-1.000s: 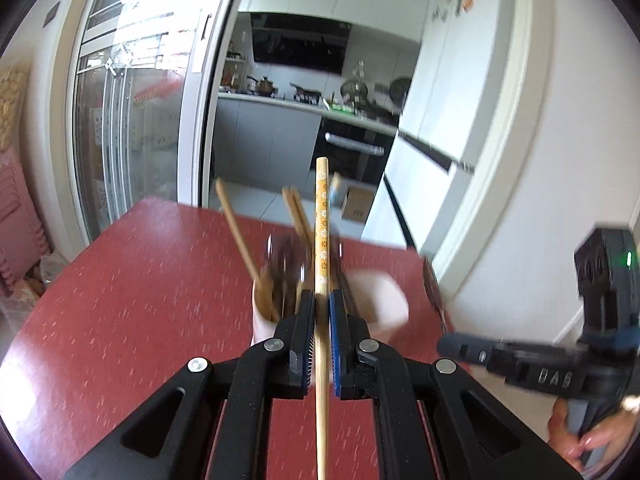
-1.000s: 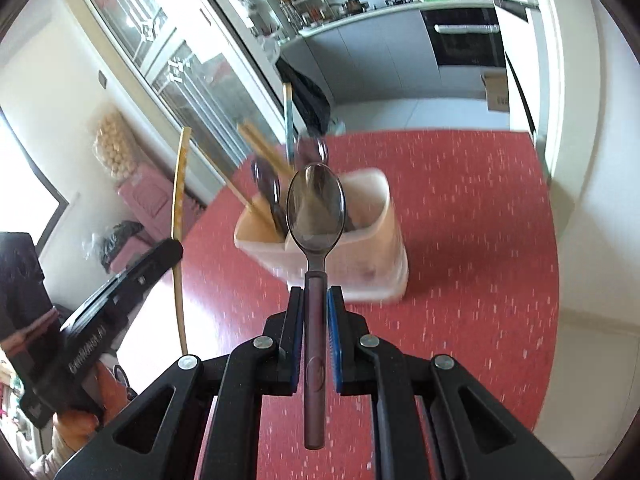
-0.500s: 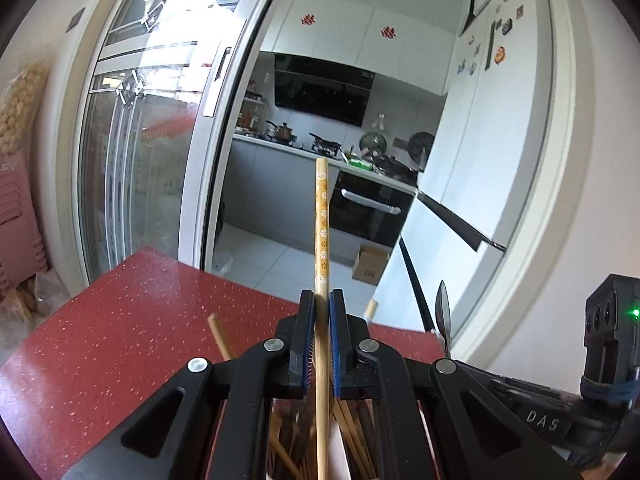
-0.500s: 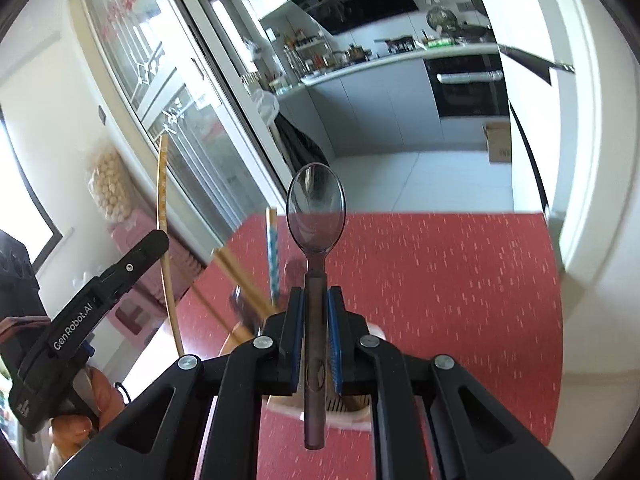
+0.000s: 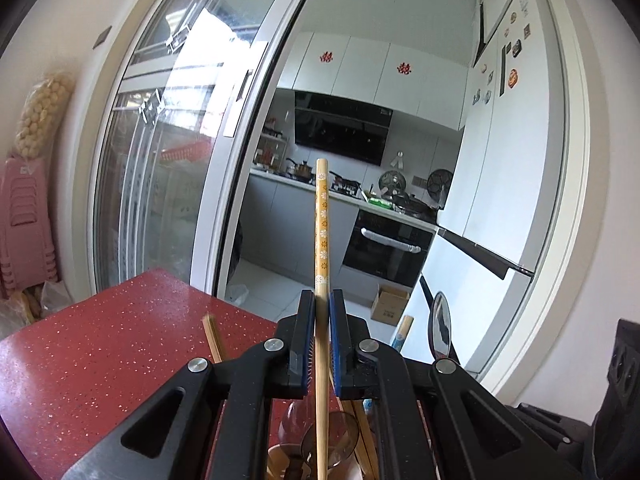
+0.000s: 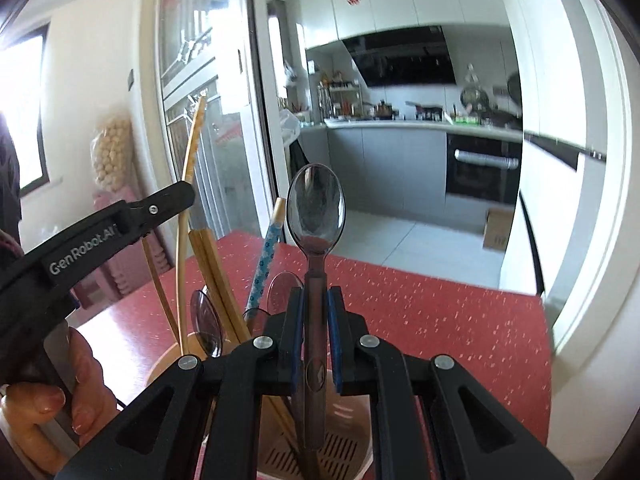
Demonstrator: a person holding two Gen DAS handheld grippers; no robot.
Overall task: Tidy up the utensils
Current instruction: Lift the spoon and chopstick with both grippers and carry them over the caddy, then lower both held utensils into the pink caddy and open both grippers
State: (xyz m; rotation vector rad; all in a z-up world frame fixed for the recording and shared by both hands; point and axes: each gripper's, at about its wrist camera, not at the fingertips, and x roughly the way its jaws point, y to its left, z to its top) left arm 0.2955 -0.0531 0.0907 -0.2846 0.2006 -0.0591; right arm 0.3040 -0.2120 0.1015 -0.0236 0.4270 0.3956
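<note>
My left tool [image 5: 319, 344] pinches a light, stiff chopstick [image 5: 321, 240] mid-shaft, my right tool [image 6: 315, 340] a slick metal spoon [image 6: 316, 216] by its handle, both above the holder [image 6: 344, 440] on the near tabletop [image 6: 440, 320].

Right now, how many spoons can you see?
3. One spoon is clamped upright in the right tongs. Two more stand bowl-up in the holder: one on its left, one just behind the tongs. Others may be hidden behind the tongs.

red speckled table [image 5: 100, 360], glass sliding door [image 5: 160, 160], white fridge [image 5: 500, 200] w/ magnets, black oven [image 6: 480, 168], cardboard box [image 5: 390, 304] on kitchen floor
</note>
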